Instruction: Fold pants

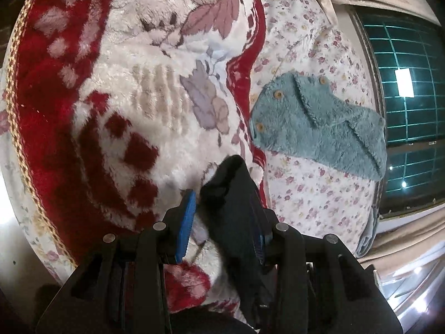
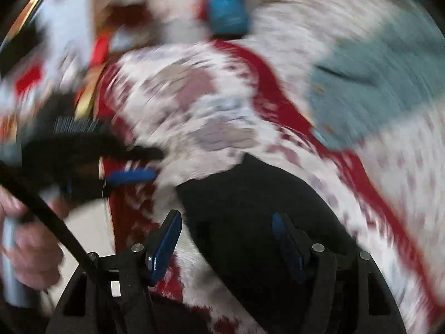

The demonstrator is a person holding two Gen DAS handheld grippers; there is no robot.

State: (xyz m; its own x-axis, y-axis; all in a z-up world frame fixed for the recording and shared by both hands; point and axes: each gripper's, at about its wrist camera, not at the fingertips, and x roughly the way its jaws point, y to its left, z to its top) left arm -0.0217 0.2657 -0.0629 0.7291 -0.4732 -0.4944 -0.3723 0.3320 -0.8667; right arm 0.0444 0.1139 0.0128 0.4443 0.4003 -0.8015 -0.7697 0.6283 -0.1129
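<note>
Black pants (image 1: pixel 236 203) drape between left hand-held gripper (image 1: pixel 222 208) fingers.

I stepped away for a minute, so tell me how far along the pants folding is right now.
Early stage. Nothing looks folded yet. In hand: black fabric, apparently the pants, sits between the left gripper fingers, and bunches between the spread fingers of the right gripper over the red and white blanket. That view is blurred. Left: spreading them flat and folding. The teal fleece garment lies untouched.
</note>
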